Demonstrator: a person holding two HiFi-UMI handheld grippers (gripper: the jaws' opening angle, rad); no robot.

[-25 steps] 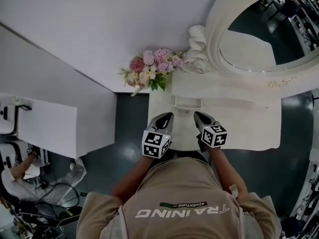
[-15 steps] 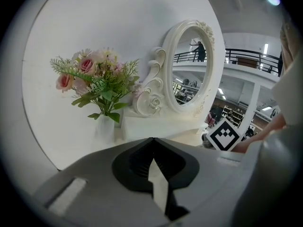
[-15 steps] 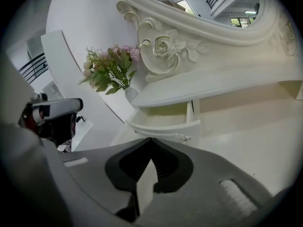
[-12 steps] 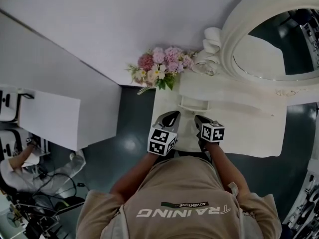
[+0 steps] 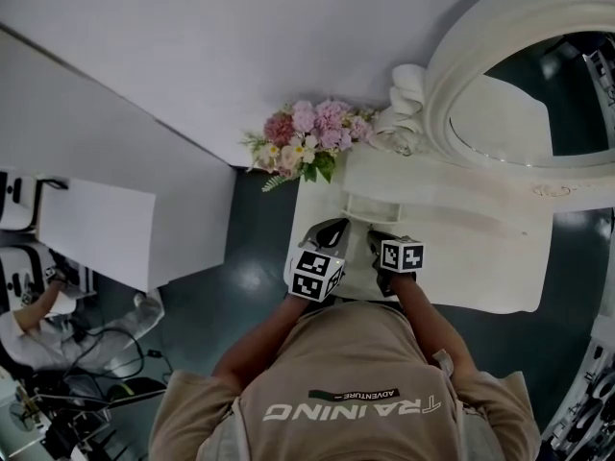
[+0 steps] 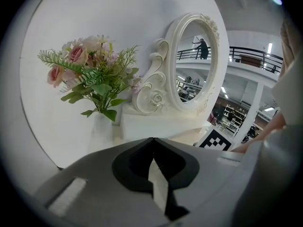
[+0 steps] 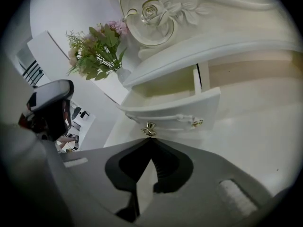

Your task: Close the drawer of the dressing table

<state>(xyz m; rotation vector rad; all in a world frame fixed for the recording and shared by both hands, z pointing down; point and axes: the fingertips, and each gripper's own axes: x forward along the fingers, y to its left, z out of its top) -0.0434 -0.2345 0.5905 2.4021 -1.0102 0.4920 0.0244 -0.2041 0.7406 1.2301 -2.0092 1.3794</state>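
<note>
The drawer [image 7: 175, 109] stands pulled out of the dressing table [image 5: 480, 248], just below the mirror [image 6: 196, 60]. It is judged light, rigid and free-sliding, so a push on its front by the gold knob [image 7: 149, 128] should serve. The right gripper [image 7: 150, 139] and the left gripper [image 6: 152, 139] are both clenched on nothing. The drawer's runners are hidden, and whether the right gripper touches the knob is unclear.
</note>
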